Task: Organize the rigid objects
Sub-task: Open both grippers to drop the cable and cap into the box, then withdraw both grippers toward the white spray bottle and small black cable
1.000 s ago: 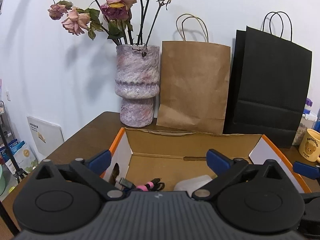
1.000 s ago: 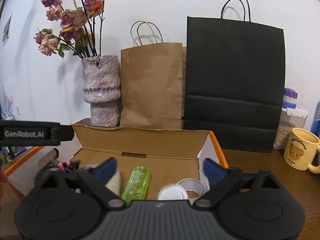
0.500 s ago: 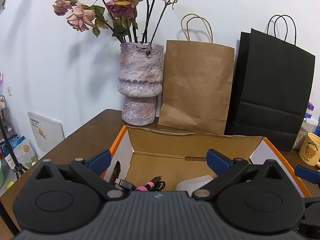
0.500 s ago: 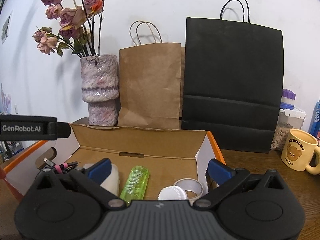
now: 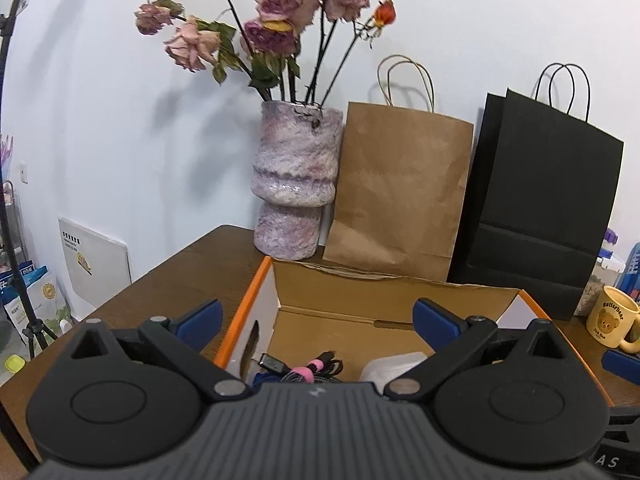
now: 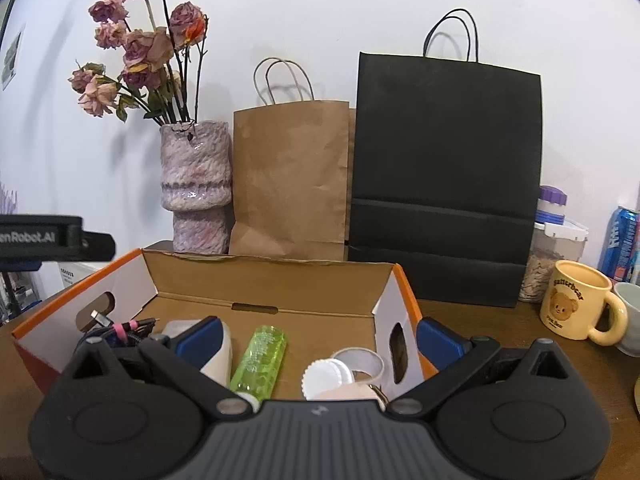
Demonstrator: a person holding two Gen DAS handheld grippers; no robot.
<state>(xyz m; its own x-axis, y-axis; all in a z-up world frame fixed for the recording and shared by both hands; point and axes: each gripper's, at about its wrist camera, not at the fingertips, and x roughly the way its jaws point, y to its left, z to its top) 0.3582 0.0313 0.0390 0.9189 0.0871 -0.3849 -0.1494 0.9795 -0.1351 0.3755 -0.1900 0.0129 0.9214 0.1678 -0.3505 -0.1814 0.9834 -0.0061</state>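
Observation:
An open cardboard box (image 6: 272,280) with orange edges stands on the brown table; it also shows in the left wrist view (image 5: 384,292). Inside lie a green bottle (image 6: 262,356), a tape roll (image 6: 360,362), a white ribbed cap (image 6: 326,374), a white rounded object (image 6: 218,354) and a cable bundle with a pink tie (image 6: 120,328), also in the left wrist view (image 5: 308,368). My left gripper (image 5: 318,320) is open and empty over the box's near left side. My right gripper (image 6: 316,334) is open and empty over the box's near right side.
A vase of dried roses (image 6: 196,184), a brown paper bag (image 6: 292,176) and a black paper bag (image 6: 444,176) stand behind the box. A yellow bear mug (image 6: 576,304), a jar (image 6: 552,244) and a blue can (image 6: 622,244) are at the right.
Both grippers have lifted and drawn back a little from the box; the view is higher. Both stay open and empty.

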